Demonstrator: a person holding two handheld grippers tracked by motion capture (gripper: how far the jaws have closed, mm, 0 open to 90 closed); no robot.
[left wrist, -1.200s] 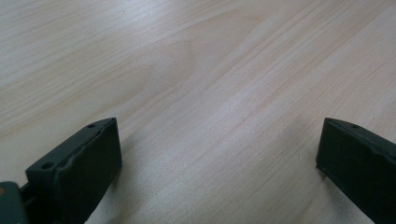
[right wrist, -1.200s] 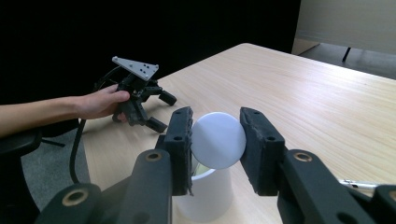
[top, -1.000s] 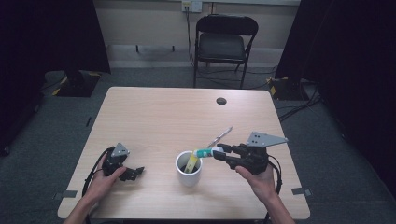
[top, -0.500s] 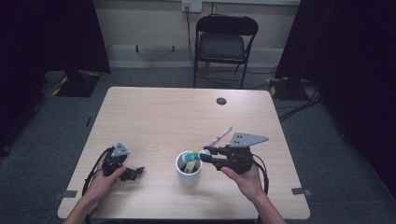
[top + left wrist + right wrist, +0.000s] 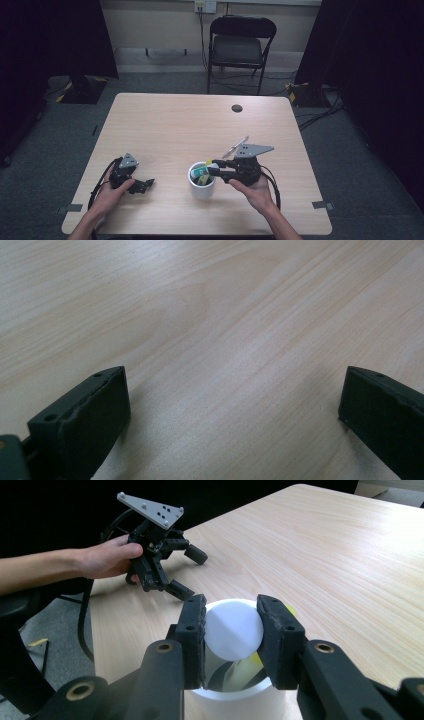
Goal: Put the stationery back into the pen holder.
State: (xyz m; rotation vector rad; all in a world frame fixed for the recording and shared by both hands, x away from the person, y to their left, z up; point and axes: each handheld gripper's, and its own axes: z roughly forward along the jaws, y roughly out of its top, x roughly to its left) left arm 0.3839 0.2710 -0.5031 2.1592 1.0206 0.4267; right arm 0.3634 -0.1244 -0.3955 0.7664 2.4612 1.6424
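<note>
A white cup stands near the table's front edge, and its rim shows under the jaws in the right gripper view. My right gripper is over the cup's right edge, shut on a thick stick whose round white end faces the camera. From above, the stick's yellow and green part reaches down into the cup's mouth. Something yellow lies inside the cup. My left gripper rests on the wood at the front left, with its jaws wide open and nothing between them.
A slim silvery pen lies just behind the right gripper. A small dark round hole sits near the table's far edge. A black folding chair stands beyond the table. The left gripper shows farther off in the right gripper view.
The right hand has carried the stick left and down, from beside the cup to over its mouth. The left hand has stayed where it was.
</note>
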